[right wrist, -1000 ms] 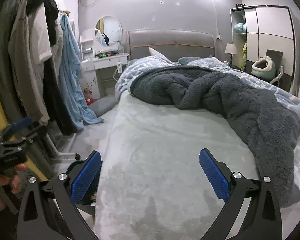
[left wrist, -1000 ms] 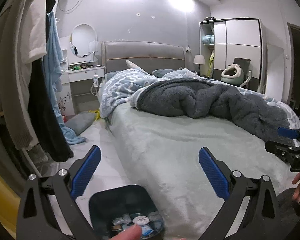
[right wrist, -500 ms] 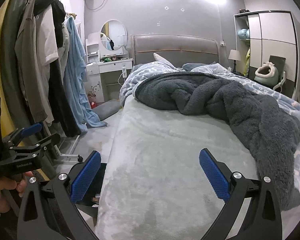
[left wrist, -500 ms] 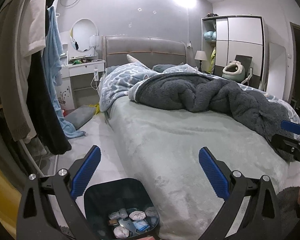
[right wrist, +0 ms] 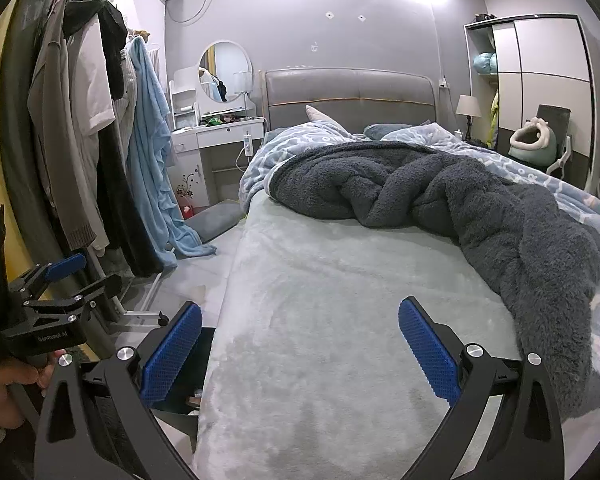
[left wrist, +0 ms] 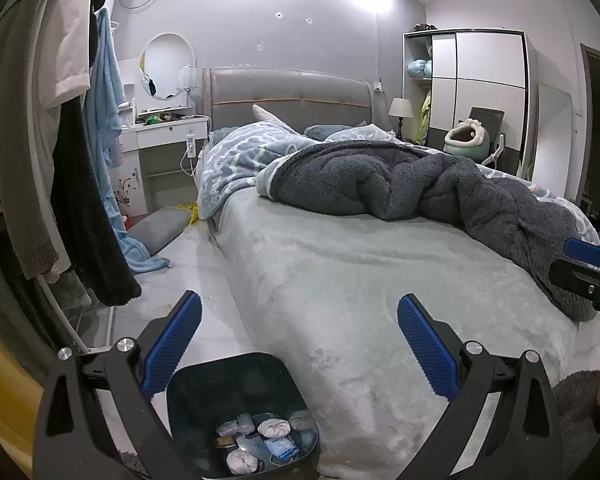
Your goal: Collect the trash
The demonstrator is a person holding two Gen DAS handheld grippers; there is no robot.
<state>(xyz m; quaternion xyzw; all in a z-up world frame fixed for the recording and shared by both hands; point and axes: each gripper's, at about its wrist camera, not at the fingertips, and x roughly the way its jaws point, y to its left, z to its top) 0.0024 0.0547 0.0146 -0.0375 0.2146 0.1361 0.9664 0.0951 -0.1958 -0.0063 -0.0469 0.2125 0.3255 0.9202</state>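
Note:
A dark blue trash bin (left wrist: pixel 204 392) stands on the floor at the bed's near left corner, holding crumpled tissues (left wrist: pixel 274 427) and small wrappers. My left gripper (left wrist: pixel 300 344) hangs open above the bin and the bed's edge, with nothing between its blue pads. My right gripper (right wrist: pixel 300 346) is open over the grey-green bed sheet (right wrist: pixel 340 288), also empty. In the right wrist view only a dark edge of the bin (right wrist: pixel 180 400) shows beside the mattress. The left gripper (right wrist: pixel 64 280) appears at the left of that view, held by a hand; the right gripper (left wrist: pixel 584 264) shows at the right edge of the left wrist view.
A dark grey fleece blanket (right wrist: pixel 480 216) and a blue patterned duvet (left wrist: pixel 240 160) lie bunched on the bed. Clothes hang on a rack (right wrist: pixel 92 152) at the left. A white dressing table (left wrist: pixel 164 132) and a grey cushion (left wrist: pixel 156 228) are beyond the floor aisle. A wardrobe (left wrist: pixel 480 80) stands right.
Both grippers have risen and pulled back a little, so more of the bin and bed shows. A fingertip seen over the bin a second ago is gone. Both stay open.

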